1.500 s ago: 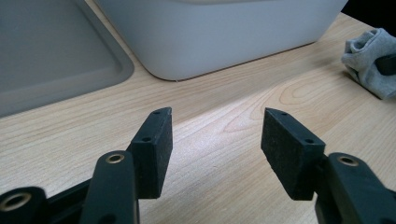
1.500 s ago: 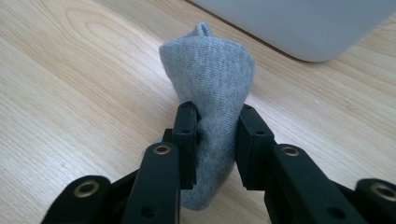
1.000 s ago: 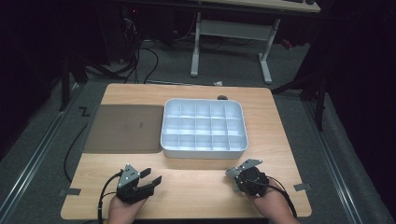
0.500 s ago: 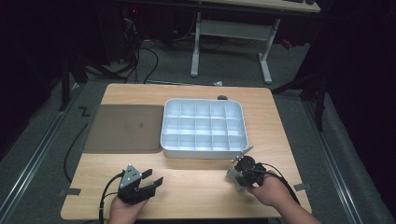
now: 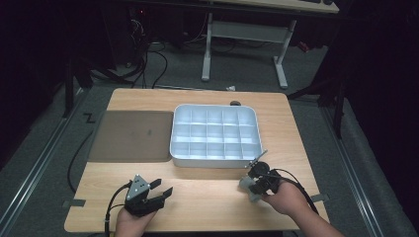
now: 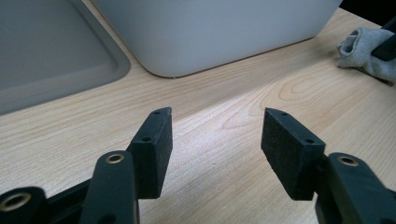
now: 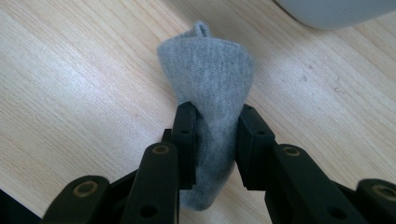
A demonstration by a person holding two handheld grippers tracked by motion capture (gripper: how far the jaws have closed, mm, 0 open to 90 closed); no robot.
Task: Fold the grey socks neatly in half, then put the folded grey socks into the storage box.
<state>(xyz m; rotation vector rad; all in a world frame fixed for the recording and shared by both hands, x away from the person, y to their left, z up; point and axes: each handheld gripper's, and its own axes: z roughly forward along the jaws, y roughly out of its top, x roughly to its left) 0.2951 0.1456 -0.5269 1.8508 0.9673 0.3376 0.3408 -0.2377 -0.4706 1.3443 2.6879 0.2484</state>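
R gripper (image 7: pixel 212 126) pinches a soft grey knit cloth (image 7: pixel 208 74), bunched to a cone — L gripper (image 6: pixel 215 140) jaws spread, nothing between, over pale woodgrain table (image 6: pixel 233 186) nr smooth white tray (image 6: pixel 210 28).

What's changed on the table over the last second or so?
The right gripper, shut on a grey cloth, moved up the high view toward the white compartment tray and turned. The left gripper stayed put, jaws open with nothing between them. Tray and grey mat did not move.
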